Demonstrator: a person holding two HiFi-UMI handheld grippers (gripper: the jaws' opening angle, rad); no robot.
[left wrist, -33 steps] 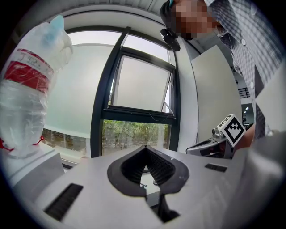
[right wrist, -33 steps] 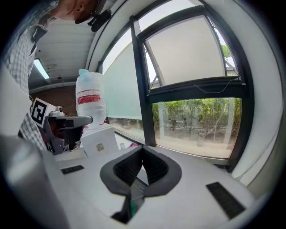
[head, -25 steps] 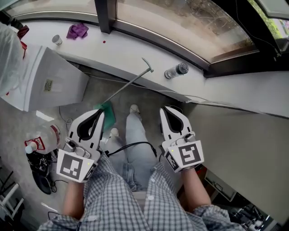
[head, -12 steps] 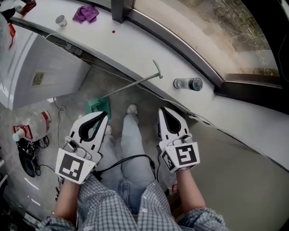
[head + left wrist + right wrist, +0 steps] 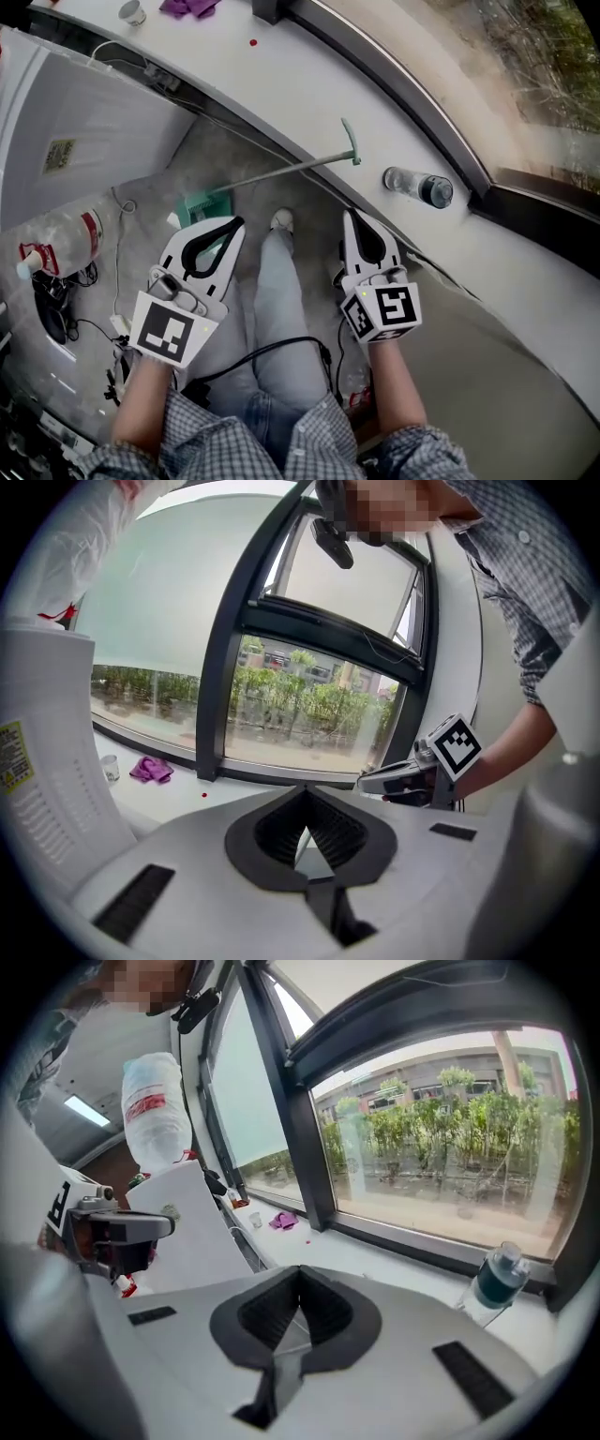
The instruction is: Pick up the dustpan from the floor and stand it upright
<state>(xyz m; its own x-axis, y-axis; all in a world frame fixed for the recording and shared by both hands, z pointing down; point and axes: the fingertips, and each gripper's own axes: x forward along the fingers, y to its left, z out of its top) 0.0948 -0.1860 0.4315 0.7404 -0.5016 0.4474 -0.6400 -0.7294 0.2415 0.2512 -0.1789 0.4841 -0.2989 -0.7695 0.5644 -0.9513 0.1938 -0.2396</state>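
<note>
The dustpan has a green pan (image 5: pixel 200 203) on the floor and a long grey handle (image 5: pixel 291 169) slanting up to a green grip (image 5: pixel 352 142) by the window sill. My left gripper (image 5: pixel 232 223) hangs just right of the pan, above it, shut with nothing between its jaws. In its own view the left gripper (image 5: pixel 305 796) points at the window. My right gripper (image 5: pixel 355 217) is further right, below the handle's top end, shut and empty. The right gripper (image 5: pixel 300 1276) faces the sill in its own view. The dustpan shows in neither gripper view.
A water bottle (image 5: pixel 418 186) lies on the white sill (image 5: pixel 281 84), with a purple cloth (image 5: pixel 187 6) and a small cup (image 5: pixel 131 11) further left. A white cabinet (image 5: pixel 84 122), a big water jug (image 5: pixel 56 244) and cables fill the left floor. The person's leg and shoe (image 5: pixel 281 221) lie between the grippers.
Both grippers have sunk toward the floor and come nearer the dustpan; the left one now sits beside the green pan. Both stayed shut.
</note>
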